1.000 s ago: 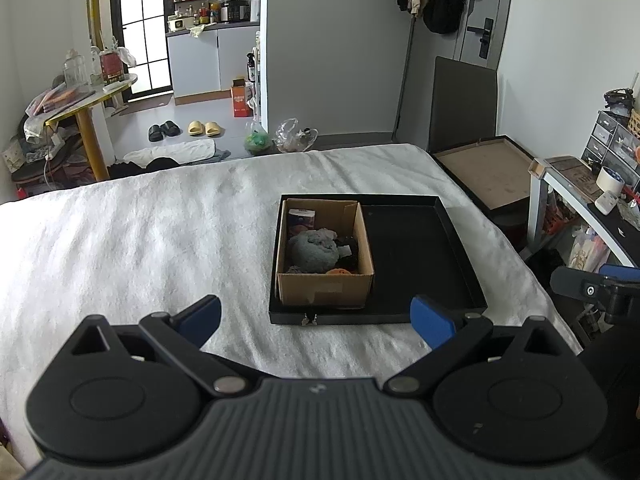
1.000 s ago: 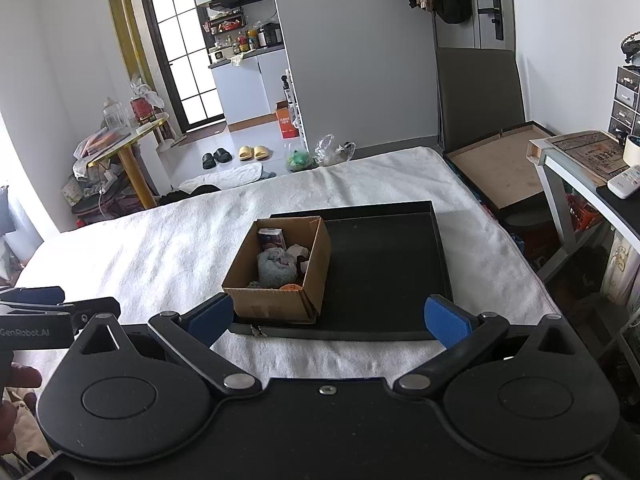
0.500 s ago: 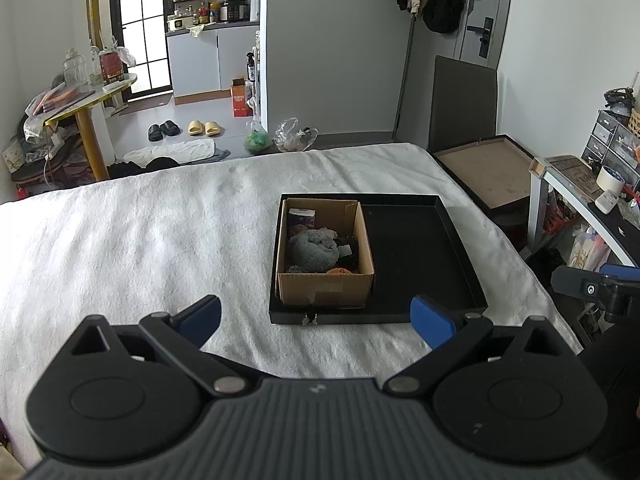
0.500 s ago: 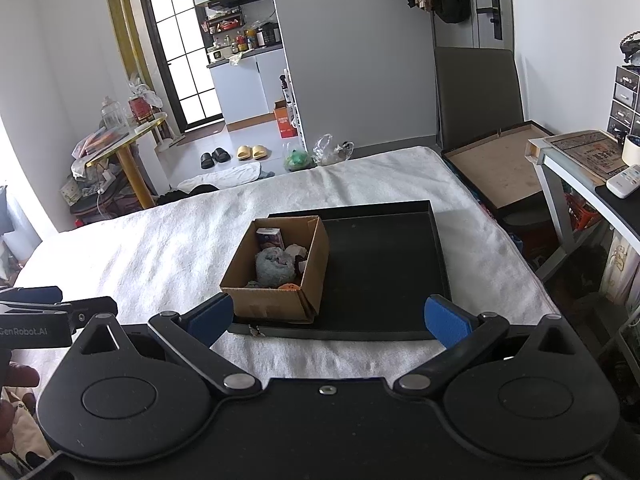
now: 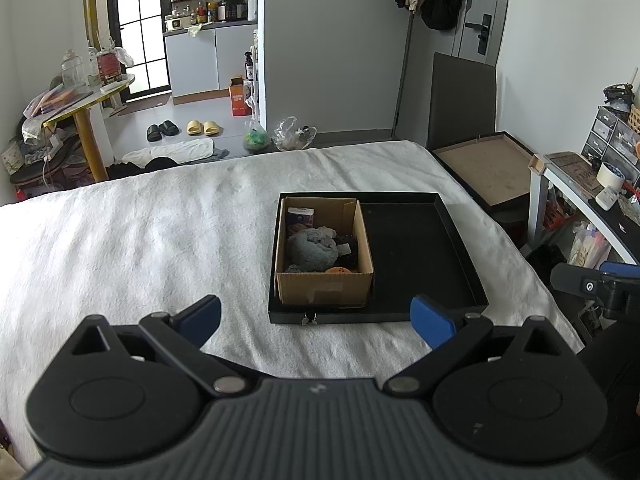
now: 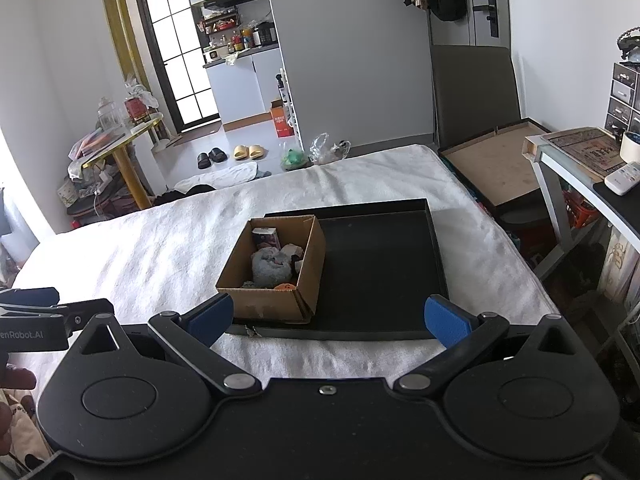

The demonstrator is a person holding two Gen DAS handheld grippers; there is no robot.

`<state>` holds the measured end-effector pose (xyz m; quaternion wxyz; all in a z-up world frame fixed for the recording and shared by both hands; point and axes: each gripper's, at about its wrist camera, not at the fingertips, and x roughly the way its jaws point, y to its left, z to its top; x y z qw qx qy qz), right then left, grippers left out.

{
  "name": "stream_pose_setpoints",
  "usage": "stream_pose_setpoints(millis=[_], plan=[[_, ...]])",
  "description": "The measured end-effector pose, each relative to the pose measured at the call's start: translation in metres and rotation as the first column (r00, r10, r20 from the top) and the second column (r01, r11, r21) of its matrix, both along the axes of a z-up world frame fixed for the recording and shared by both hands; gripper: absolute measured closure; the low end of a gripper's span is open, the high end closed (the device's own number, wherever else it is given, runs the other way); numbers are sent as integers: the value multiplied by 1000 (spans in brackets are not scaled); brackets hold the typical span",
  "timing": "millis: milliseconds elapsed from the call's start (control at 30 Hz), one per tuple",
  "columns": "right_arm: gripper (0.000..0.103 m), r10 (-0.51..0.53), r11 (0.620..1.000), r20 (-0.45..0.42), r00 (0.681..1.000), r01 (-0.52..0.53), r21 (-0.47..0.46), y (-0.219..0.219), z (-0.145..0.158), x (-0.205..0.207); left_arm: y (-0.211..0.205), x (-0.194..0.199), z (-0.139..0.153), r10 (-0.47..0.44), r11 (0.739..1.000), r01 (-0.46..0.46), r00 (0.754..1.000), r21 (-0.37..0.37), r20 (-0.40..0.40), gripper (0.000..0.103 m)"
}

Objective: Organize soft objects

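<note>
A cardboard box [image 5: 324,288] [image 6: 264,304] sits in the left half of a flat black tray [image 5: 416,252] [image 6: 380,264] on a white-covered bed. Inside the box lie a grey-blue plush [image 5: 312,250] [image 6: 271,266], a small printed carton [image 5: 300,216] [image 6: 266,237], a dark item [image 5: 347,250] and an orange piece [image 5: 338,270] [image 6: 285,286]. My left gripper [image 5: 316,320] hovers open, short of the tray's near edge. My right gripper [image 6: 328,318] is open too, over that same edge. Neither holds anything.
The white bed cover [image 5: 140,240] spreads wide to the left of the tray. A brown-lined open case [image 5: 486,168] and a desk [image 5: 580,196] crowd the right side. Floor clutter, slippers [image 5: 202,127] and a round table [image 5: 86,100] lie beyond the bed's far edge.
The right wrist view has drifted slightly, so the box sits a little further left. The left gripper has held still, and both stay open.
</note>
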<state>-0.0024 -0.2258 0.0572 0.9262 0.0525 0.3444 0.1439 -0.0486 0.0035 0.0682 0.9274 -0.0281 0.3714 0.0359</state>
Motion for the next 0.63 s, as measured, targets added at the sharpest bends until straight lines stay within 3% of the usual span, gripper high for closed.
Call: stream_pose_setpoints(millis=[633], plan=[[0,-2,1000,-19,1000,2,4,-1,-5,5,-2,9,0,-14,999,15,999,-31,32,3]])
